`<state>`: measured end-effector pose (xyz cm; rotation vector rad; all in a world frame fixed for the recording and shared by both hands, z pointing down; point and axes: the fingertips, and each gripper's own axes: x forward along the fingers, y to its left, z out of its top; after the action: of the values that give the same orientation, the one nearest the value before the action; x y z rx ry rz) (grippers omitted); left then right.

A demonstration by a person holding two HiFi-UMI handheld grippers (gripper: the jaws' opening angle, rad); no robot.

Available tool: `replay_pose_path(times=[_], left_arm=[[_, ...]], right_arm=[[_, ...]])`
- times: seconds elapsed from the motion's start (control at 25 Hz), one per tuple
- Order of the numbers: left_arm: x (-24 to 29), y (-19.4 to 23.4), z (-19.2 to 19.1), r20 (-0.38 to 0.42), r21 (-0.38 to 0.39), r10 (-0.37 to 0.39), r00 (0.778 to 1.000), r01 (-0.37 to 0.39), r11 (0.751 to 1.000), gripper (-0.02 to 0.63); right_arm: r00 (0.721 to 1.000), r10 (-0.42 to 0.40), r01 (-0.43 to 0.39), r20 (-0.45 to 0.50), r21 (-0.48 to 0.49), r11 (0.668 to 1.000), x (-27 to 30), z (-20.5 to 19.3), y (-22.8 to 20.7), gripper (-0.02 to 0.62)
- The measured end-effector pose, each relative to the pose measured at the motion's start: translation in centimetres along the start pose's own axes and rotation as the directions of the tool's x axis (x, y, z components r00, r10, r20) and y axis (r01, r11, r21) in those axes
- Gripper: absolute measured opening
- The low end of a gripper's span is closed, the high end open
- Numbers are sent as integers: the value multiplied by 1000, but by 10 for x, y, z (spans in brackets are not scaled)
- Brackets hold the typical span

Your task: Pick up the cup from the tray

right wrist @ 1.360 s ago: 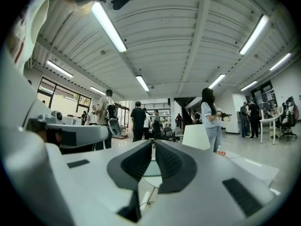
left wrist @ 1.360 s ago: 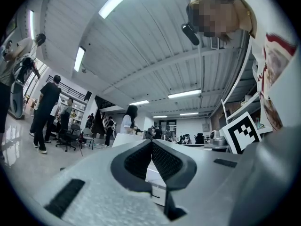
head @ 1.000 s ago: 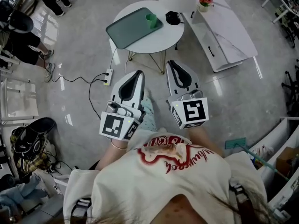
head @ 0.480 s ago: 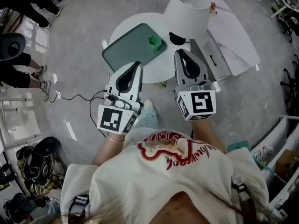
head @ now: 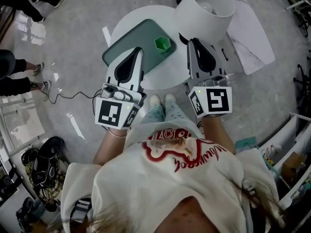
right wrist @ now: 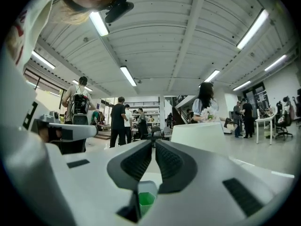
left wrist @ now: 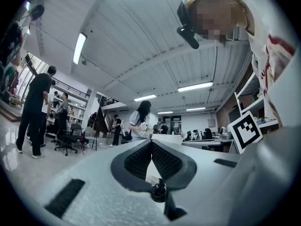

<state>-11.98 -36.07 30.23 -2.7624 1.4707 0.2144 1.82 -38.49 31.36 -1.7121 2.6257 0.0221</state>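
A small green cup [head: 164,43] stands upright on the right part of a dark green tray [head: 127,47], which lies on a round white table [head: 167,75]. My left gripper [head: 140,50] hangs over the tray's near side, left of the cup, its jaws shut on nothing. My right gripper [head: 192,41] is over the table's right edge, just right of the cup, also shut and empty. In the right gripper view the cup [right wrist: 146,199] shows low down beneath the closed jaws of the right gripper [right wrist: 154,142]. The left gripper view looks out level into the room over the closed jaws of the left gripper [left wrist: 151,143].
A white lamp shade [head: 204,8] stands over the table's far right side, close to the right gripper. A white low bench [head: 248,38] is at the right. A cable [head: 63,93] runs across the floor at the left, where people [head: 14,76] stand. Bags [head: 43,154] lie at lower left.
The table, tray and cup have come much nearer; both grippers now reach over the table instead of the floor. Both have stayed shut.
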Motion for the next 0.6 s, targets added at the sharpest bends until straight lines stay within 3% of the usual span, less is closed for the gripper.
replay_pose_path(times=[0.2, 0.44, 0.56, 0.6], left_arm=[[12, 10, -16, 14, -21, 23, 1000, -23, 1000, 14], [12, 18, -48, -56, -56, 97, 994, -100, 993, 14], [12, 8, -73, -77, -69, 108, 991, -113, 991, 14], [11, 8, -82, -87, -71, 111, 990, -117, 991, 14]], right_arm=[[997, 59, -60, -40, -24, 998, 16, -38, -3, 40], [981, 105, -112, -162, -36, 993, 12, -102, 9, 53], [957, 160, -170, -241, -21, 985, 12, -169, 12, 260], [945, 177, -187, -277, -12, 982, 15, -195, 13, 278]])
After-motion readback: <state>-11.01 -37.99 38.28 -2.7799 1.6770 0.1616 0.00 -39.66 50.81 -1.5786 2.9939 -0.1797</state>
